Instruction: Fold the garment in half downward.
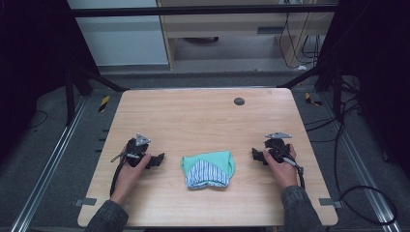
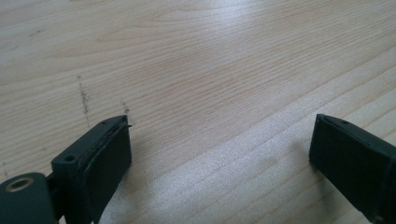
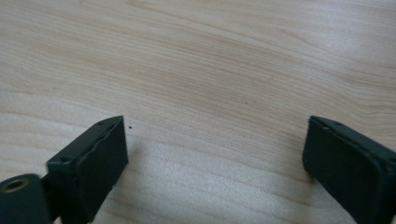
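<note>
Cloth [image 1: 208,169] lies bunched between my left gripper [image 1: 155,160] and right gripper [image 1: 256,155], both spread wide and empty just beside it, so I'd judge pinching its opposite edges low works best.

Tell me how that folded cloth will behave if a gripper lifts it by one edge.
The cloth looks soft and loosely folded, so it will likely droop and unfold rather than hold shape. It seems thin, so probably light. Lying flat on the table, it should not roll, and may bunch if pushed.
</note>
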### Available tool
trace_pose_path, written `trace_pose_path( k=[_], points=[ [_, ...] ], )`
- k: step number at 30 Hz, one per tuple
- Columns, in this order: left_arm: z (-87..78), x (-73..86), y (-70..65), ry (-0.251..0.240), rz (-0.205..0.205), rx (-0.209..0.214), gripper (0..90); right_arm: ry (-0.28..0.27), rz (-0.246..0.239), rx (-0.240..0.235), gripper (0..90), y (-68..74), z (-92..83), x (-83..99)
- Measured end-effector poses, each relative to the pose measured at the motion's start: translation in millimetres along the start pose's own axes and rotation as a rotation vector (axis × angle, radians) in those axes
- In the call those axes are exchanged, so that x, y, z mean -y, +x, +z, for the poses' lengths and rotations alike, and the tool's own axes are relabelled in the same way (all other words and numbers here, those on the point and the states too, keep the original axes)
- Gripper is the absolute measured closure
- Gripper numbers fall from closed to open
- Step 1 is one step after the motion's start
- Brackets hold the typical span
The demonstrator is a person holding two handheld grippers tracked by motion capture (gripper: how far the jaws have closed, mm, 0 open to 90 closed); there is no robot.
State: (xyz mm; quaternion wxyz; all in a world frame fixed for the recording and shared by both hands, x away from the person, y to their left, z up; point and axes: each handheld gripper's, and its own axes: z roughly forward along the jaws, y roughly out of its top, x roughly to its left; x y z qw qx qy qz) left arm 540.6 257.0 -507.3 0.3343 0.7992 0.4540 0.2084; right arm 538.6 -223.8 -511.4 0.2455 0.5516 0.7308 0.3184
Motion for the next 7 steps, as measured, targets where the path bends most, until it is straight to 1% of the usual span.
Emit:
trace_pose_path(
  k=[1,3,7],
  points=[
    [0.2,0.2,0.3,0.002,-0.006,0.005,4.7,0.001,0.002,0.005,5.3,0.7,0.0,0.0],
    [-0.2,0.9,1.1,0.005,-0.002,0.012,3.1,0.010,0.021,0.017,3.7,2.5,0.0,0.0],
    [-0.1,1.0,0.7,0.013,-0.010,0.000,0.8,0.017,0.047,0.034,1.3,3.4,-0.4,0.7]
  ],
)
